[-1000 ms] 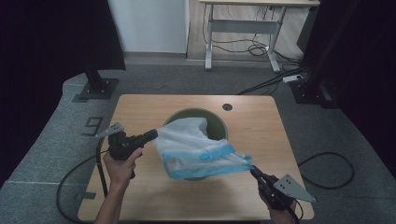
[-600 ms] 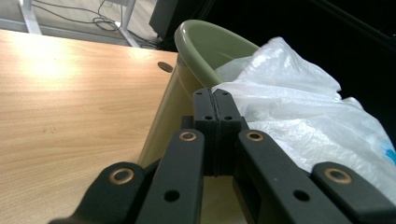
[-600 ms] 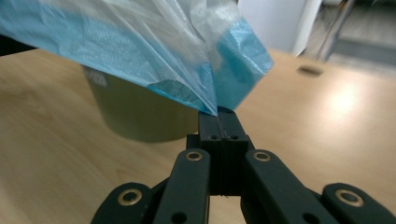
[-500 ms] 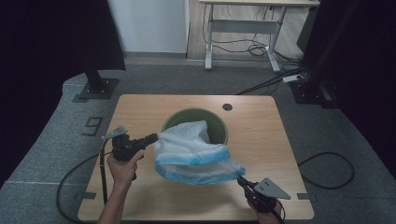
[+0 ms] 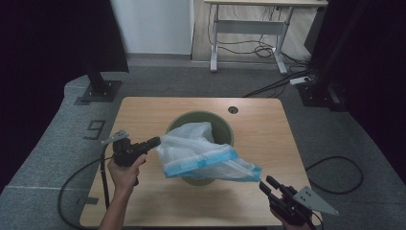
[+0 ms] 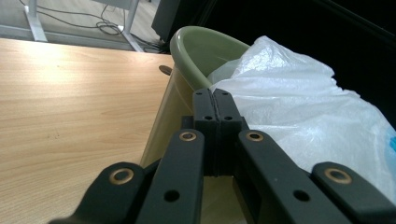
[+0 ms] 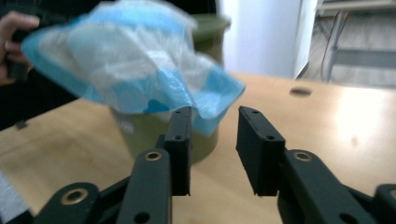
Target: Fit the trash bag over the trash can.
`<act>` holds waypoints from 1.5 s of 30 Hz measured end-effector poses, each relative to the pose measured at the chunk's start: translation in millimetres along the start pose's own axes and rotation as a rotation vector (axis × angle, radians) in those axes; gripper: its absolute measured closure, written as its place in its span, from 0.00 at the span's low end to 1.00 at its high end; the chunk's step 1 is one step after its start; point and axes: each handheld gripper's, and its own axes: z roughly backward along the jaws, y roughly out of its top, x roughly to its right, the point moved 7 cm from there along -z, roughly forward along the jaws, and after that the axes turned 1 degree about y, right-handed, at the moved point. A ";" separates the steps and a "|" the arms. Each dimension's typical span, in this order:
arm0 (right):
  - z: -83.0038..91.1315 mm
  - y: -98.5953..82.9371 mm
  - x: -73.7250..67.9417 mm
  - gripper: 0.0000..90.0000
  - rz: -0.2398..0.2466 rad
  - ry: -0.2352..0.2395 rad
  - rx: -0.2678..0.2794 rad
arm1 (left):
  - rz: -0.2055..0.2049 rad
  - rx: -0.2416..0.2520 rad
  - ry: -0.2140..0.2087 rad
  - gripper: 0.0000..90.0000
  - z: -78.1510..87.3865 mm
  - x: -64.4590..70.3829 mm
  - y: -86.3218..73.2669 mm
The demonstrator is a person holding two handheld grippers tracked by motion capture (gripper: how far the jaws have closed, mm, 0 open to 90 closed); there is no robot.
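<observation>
A white plastic bag with a blue rim (image 5: 201, 151) is stretched over the front of a green bin (image 5: 221, 125) in the middle of the wooden table (image 5: 143, 115). My left gripper (image 5: 155, 142) is shut on the bag's left edge and holds it up. In the left gripper view the gripper (image 6: 215, 100) has its jaws pressed together, with the bag (image 6: 299, 107) and the bin (image 6: 196, 46) just behind. My right gripper (image 5: 268, 184) stands open at the front right, just short of the bag's hanging blue corner. In the right gripper view the gripper (image 7: 214, 140) is empty below the bag (image 7: 130, 60).
A round cable hole (image 5: 233, 109) sits near the table's far edge. Grey carpet surrounds the table, with a stand base (image 5: 100, 91) at the back left, another desk (image 5: 249, 28) beyond, and cables on the floor.
The right gripper has drawn back toward the front right corner and now stands open off the bag's corner. The bag's right end has sagged. The left gripper moved slightly nearer.
</observation>
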 end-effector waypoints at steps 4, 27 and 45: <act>-2.1 23.3 1.9 0.63 -0.011 0.030 0.028 | -0.002 -0.004 0.007 1.00 0.5 -1.2 0.2; -6.9 35.1 23.1 0.59 -0.002 0.035 -0.019 | -0.041 -0.043 0.024 1.00 -0.8 0.9 0.9; -83.8 18.3 -6.0 0.58 0.091 0.210 -0.110 | -0.049 -0.052 0.015 1.00 -2.8 4.7 1.0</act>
